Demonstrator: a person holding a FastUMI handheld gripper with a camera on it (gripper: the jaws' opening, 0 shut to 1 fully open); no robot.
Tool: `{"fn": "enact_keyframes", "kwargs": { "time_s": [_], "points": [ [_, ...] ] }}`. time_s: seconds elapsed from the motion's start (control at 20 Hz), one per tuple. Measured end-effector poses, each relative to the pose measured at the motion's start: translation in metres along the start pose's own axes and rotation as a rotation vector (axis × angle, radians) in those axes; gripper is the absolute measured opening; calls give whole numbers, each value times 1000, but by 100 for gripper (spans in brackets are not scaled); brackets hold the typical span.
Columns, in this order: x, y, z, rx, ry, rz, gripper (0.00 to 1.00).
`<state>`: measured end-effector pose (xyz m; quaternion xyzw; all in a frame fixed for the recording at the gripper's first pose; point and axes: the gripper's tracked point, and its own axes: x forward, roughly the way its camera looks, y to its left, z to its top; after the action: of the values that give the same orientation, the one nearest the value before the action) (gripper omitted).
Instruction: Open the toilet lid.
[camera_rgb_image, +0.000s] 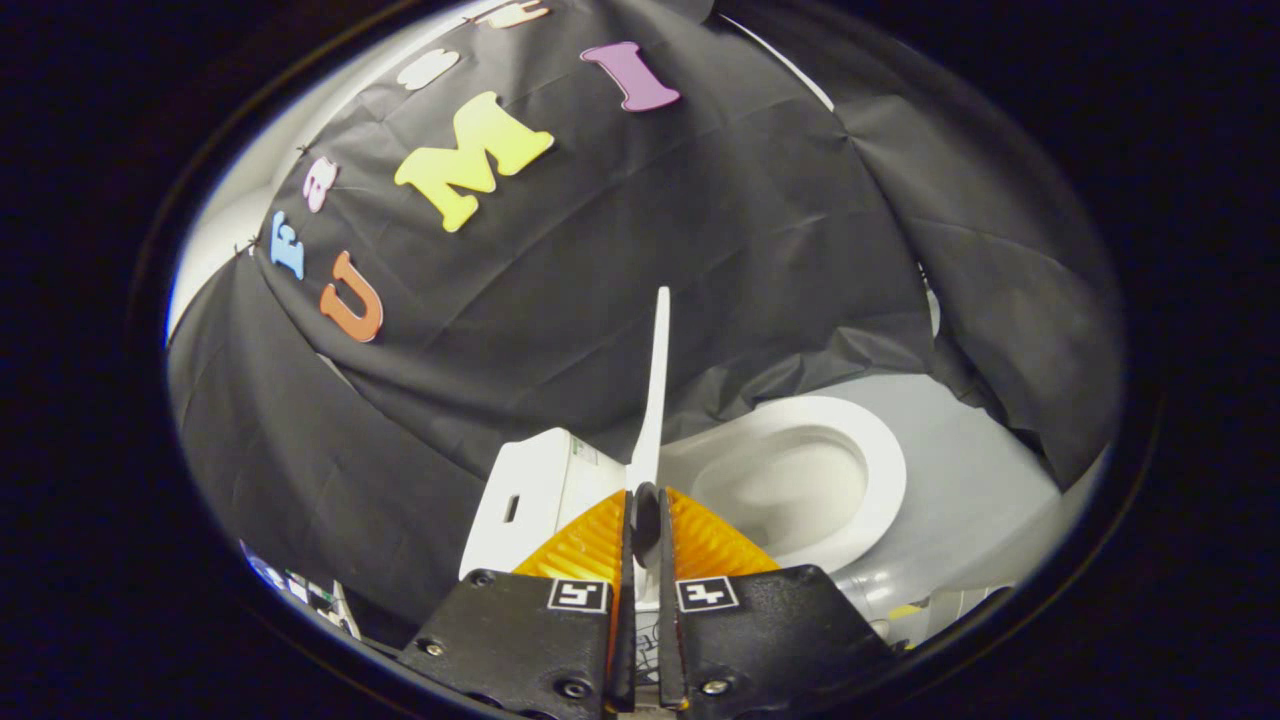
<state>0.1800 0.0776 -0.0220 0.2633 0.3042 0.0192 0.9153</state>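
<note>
At lower centre of the frame, the gripper (645, 520) pinches the edge of the thin white plastic toilet lid (655, 400), raised upright beside the open white oval seat (880, 500); a slipping grip would likely let it slam down.

Dim overall, lit from above; bright sheen on the white toilet seat (800, 470) and lid (655, 390). Strong fisheye bending toward the rim. Slightly soft focus on the near gripper (643, 520), fingers pressed on the lid.

Glossy smooth plastic toilet lid (655, 390) and seat (880, 470); matt creased cloth wall (700, 250).
</note>
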Motion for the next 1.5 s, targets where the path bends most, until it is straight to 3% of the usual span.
{"fn": "enact_keyframes", "kwargs": {
  "time_s": [1.1, 1.5],
  "points": [
    [10, 92, -14, -227, -5, -33, 13],
    [16, 124, -24, -245, 1, 2, 13]
  ]
}}
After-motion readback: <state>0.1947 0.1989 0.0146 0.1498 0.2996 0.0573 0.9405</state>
